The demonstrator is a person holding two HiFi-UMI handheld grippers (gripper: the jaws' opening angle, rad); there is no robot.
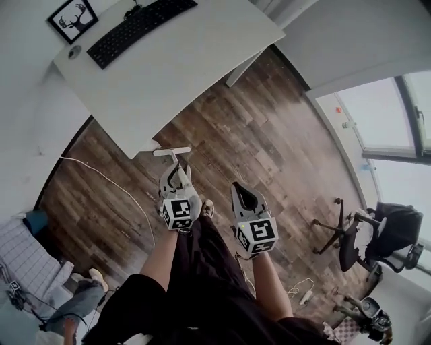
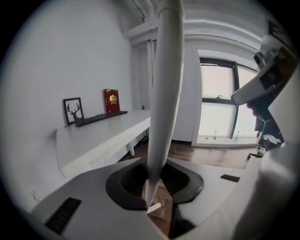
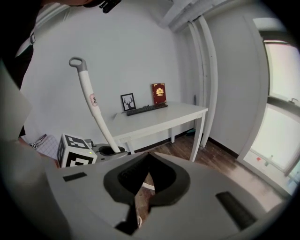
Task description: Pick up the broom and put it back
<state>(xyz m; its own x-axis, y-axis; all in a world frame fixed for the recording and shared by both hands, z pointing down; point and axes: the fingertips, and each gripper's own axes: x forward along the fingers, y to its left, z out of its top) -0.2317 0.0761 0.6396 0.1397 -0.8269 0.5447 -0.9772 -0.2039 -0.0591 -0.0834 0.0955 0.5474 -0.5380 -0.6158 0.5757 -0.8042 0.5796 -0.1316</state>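
The broom is white, with a long handle (image 2: 166,93) that passes between the jaws of my left gripper (image 2: 153,190), which is shut on it. In the head view the small broom head (image 1: 172,151) hangs over the wooden floor just beyond the left gripper (image 1: 176,174). The right gripper view shows the handle (image 3: 93,110) rising from the left gripper (image 3: 110,151) up to a loop at its top end. My right gripper (image 1: 244,191) is beside the left one, apart from the broom. In its own view, my right gripper's (image 3: 149,157) tips meet with nothing between them.
A white desk (image 1: 195,47) with a black keyboard (image 1: 138,27) and a framed deer picture (image 1: 73,19) stands ahead against the wall. A white cable (image 1: 108,182) runs over the floor at left. A black office chair (image 1: 363,236) stands at right near the windows (image 1: 390,114).
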